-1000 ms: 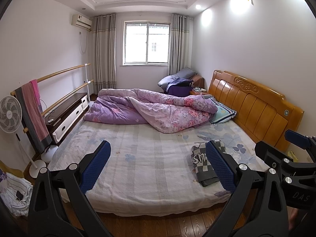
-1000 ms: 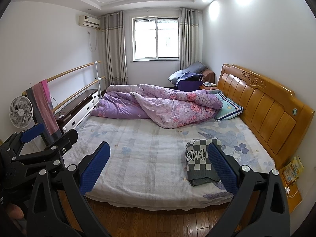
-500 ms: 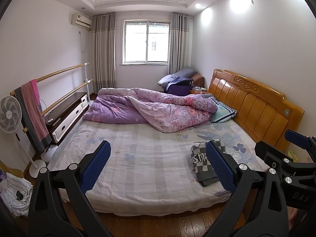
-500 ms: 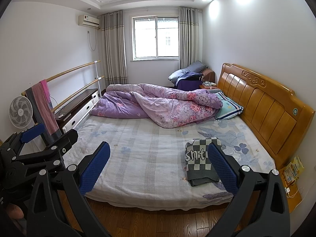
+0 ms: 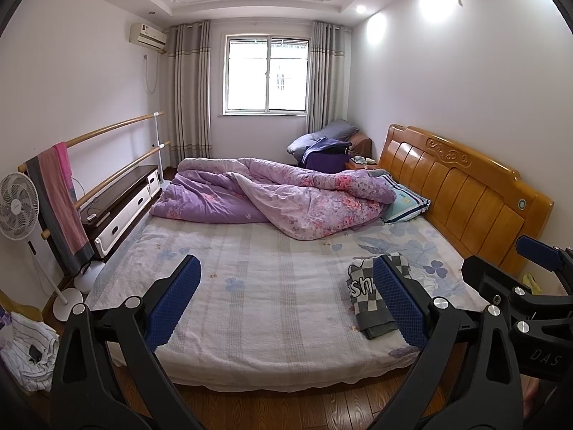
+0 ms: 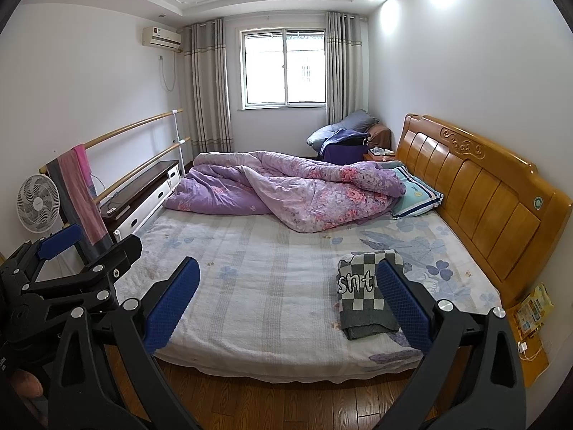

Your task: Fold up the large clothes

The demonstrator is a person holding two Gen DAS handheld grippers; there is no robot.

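A folded grey-and-white checkered garment [image 5: 365, 295] with white letters lies on the bed's near right part; it also shows in the right wrist view [image 6: 363, 295]. My left gripper [image 5: 286, 290] is open and empty, held off the foot of the bed. My right gripper [image 6: 288, 292] is open and empty too, beside it. The right gripper's body shows at the right edge of the left wrist view [image 5: 519, 297]; the left one shows at the left of the right wrist view [image 6: 71, 272]. Both stand back from the garment.
The bed [image 5: 272, 286] has a rumpled purple floral quilt [image 5: 286, 197] at its far side, a pillow [image 5: 406, 202] and a wooden headboard [image 5: 465, 193] on the right. A fan [image 5: 16, 208], towel rail [image 5: 61, 208] and low cabinet [image 5: 121, 204] line the left wall. Clothes [image 5: 25, 351] lie on the floor.
Both views have drifted very slightly; the bed sits a touch lower in the right wrist view. Both grippers stay open and the garment has not moved.
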